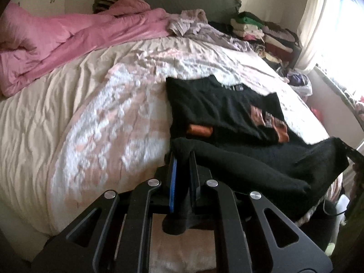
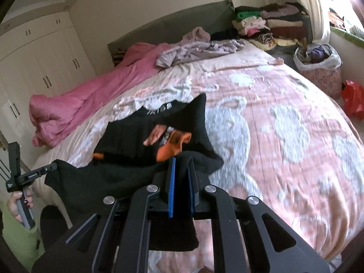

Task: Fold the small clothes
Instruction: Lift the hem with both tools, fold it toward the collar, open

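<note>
A black T-shirt (image 1: 218, 107) with an orange print lies on the bed near its front edge; it also shows in the right wrist view (image 2: 141, 134). Its near hem is lifted and folded toward the collar. My left gripper (image 1: 183, 157) is shut on the left corner of that hem. My right gripper (image 2: 182, 161) is shut on the right corner. The right gripper shows at the far right of the left wrist view (image 1: 353, 154), and the left gripper at the left of the right wrist view (image 2: 51, 166). The hem hangs slack between them.
The bed has a pink and white patterned cover (image 2: 284, 122). A pink duvet (image 1: 56, 43) lies bunched along the left. Loose lilac clothes (image 2: 198, 50) and stacks of folded clothes (image 2: 268, 25) sit near the headboard. A lined basket (image 2: 318, 68) stands by the window.
</note>
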`<state>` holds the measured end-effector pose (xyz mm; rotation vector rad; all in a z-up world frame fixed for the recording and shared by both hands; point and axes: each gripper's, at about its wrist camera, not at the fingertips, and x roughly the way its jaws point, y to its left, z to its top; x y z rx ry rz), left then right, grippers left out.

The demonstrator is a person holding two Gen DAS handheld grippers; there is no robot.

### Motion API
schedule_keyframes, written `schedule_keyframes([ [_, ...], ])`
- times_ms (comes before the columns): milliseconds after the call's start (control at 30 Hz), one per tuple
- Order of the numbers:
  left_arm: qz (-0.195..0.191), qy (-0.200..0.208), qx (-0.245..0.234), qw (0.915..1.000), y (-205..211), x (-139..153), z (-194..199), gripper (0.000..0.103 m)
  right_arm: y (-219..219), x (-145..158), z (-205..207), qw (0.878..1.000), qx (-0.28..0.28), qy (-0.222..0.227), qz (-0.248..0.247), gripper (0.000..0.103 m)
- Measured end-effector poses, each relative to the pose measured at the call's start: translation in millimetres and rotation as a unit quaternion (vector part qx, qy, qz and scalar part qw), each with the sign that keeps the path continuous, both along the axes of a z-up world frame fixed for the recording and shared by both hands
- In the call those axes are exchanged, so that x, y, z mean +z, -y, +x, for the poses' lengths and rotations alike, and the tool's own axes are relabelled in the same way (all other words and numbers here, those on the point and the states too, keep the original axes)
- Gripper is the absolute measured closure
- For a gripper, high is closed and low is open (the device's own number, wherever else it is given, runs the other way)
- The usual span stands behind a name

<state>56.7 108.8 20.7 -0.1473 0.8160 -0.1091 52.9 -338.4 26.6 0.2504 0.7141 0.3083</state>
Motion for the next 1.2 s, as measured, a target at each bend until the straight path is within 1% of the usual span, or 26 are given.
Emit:
schedule_keyframes([
  [267,-0.017,0.017,0.020,0.9995,-4,9,38,0.100,9,0,45,0.999,-0.023,0.005,0.021,0.094],
  [467,-0.026,0.024,0.037,0.9987,-8,11,64,0.100,9,5,76,0.999,-0.035,0.015,0.013,0.094],
  [600,-0.019,0.028,0.043,0.9985,-6,12,80,0.100,5,3,99,0.999,-0.046,0.009,0.018,0.094],
  [667,-0.018,0.028,0.045,0.9984,-6,12,88,0.099,1,1,111,0.998,-0.057,0.005,0.006,0.094],
  [867,-0.014,0.021,0.052,0.9983,-5,6,113,0.099,-10,-3,141,0.997,-0.069,0.006,-0.024,0.094],
  [967,-0.020,0.013,0.061,0.9978,-9,-3,126,0.099,-13,-7,156,0.997,-0.075,-0.001,-0.031,0.094],
  [1067,-0.019,0.006,0.066,0.9976,-11,-11,136,0.099,-16,-14,168,0.996,-0.077,-0.008,-0.035,0.094],
  [1167,-0.009,-0.002,0.071,0.9974,-11,-22,146,0.098,-17,-24,178,0.996,-0.082,-0.016,-0.042,0.094],
  [1200,-0.006,-0.004,0.073,0.9973,-12,-26,148,0.097,-16,-30,181,0.995,-0.085,-0.021,-0.042,0.094],
])
